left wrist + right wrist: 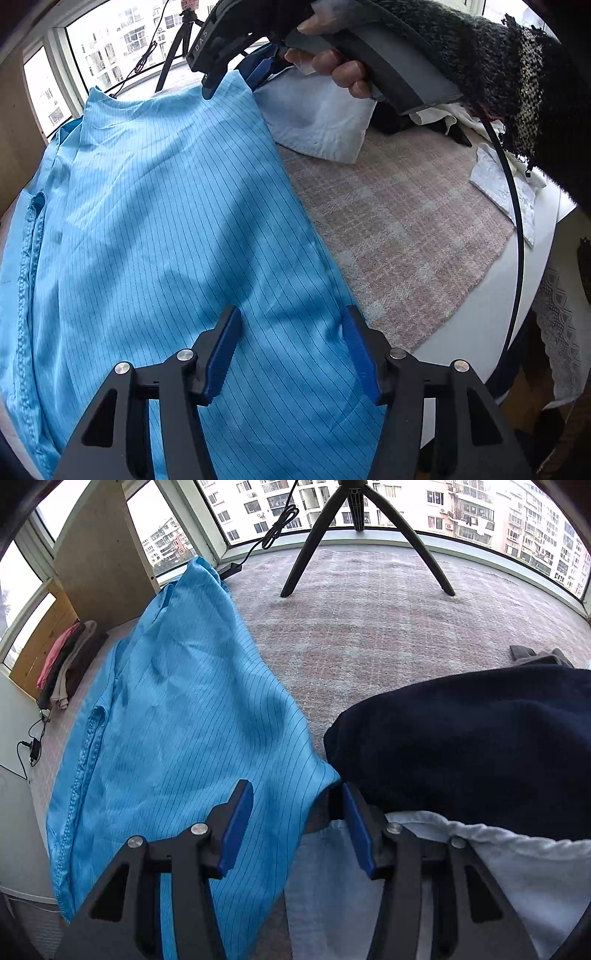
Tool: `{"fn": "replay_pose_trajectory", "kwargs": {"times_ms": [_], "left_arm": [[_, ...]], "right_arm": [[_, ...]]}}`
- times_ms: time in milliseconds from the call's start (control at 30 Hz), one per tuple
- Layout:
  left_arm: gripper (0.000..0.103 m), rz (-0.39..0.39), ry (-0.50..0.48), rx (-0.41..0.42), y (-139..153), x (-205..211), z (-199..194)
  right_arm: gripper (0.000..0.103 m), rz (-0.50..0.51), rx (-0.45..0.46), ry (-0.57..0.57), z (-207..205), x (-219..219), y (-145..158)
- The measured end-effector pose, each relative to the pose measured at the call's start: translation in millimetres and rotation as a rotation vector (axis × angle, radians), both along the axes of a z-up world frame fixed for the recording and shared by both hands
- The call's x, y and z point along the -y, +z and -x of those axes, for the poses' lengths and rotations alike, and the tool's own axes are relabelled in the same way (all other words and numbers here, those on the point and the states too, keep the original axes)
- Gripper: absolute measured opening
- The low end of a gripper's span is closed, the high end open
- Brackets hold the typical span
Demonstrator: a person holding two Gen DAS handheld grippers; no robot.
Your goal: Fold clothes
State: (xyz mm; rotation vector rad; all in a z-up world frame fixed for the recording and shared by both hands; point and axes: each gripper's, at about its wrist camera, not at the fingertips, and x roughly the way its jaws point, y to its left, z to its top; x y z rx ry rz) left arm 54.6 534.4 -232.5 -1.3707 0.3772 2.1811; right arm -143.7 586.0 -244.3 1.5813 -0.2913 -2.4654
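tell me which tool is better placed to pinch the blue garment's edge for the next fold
Probably the right tool: the blue garment has its corner lying between the open fingers, at its edge. The left tool hovers open above the cloth's middle, with its right finger near the side edge.

Bay window: curved run of panes from 9 to 3 o'clock, dark frames, daylight, apartment blocks beyond. Work surface: pink-grey checked woven cloth, running to the sill. Tripod: black, three legs, standing on the cloth at 12 o'clock. Cable: black, looped, at 11 o'clock. Wooden panel: plain board, upright, at 10 o'clock. Lace cloth: white, hanging at 4 o'clock in the left wrist view.
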Motion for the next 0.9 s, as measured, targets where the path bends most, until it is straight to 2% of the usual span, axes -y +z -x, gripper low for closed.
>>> {"fn": "replay_pose_trajectory", "kwargs": {"times_ms": [33, 67, 133, 200, 333, 467, 533, 633, 667, 733, 800, 900], "left_arm": [[0.018, -0.025, 0.004, 0.02, 1.0, 5.0, 2.6], [0.005, -0.061, 0.018, 0.061, 1.2, 11.5, 6.5], [0.003, -0.155, 0.052, 0.139, 3.4, 28.3, 14.0], [0.003, -0.242, 0.084, 0.175, 11.8, 48.9, 15.8], [0.001, -0.354, 0.141, 0.186, 33.8, 88.2, 12.6], [0.001, -0.446, 0.22, 0.193, 40.8, 127.9, 15.0], [0.001, -0.462, 0.236, 0.199, 38.6, 132.1, 16.9], [0.009, -0.406, 0.159, 0.206, 33.7, 101.4, 9.2], [0.021, -0.382, 0.13, 0.208, 31.9, 89.6, 6.1], [0.037, -0.334, 0.072, 0.212, 28.3, 66.1, -0.1], [0.043, -0.232, 0.034, 0.18, 23.2, 41.7, -8.0], [0.06, -0.052, 0.005, 0.11, 13.7, 9.7, -17.3]], "right_arm": [[0.006, 0.019, 0.028, 0.006, 2.1, -0.7, -2.0], [0.003, 0.03, 0.045, 0.01, 3.4, -0.7, -1.6], [0.003, 0.025, 0.035, 0.03, 2.3, 3.2, 8.3], [0.003, 0.026, 0.023, 0.049, 0.7, 9.1, 22.2], [0.003, 0.062, 0.003, 0.058, -1.0, 25.5, 58.8], [0.003, 0.048, -0.008, 0.079, 4.6, 54.5, 89.1], [0.003, 0.003, -0.009, 0.096, 8.2, 71.5, 97.7], [0.003, -0.103, 0.004, 0.087, 10.7, 78.1, 95.2], [0.003, -0.118, 0.013, 0.072, 10.4, 74.3, 92.1], [0.003, -0.116, 0.038, 0.027, 8.0, 59.0, 82.4], [0.003, -0.129, 0.056, 0.0, 5.3, 45.8, 69.2], [0.003, -0.097, 0.093, -0.051, 2.2, 25.4, 46.9]]}}
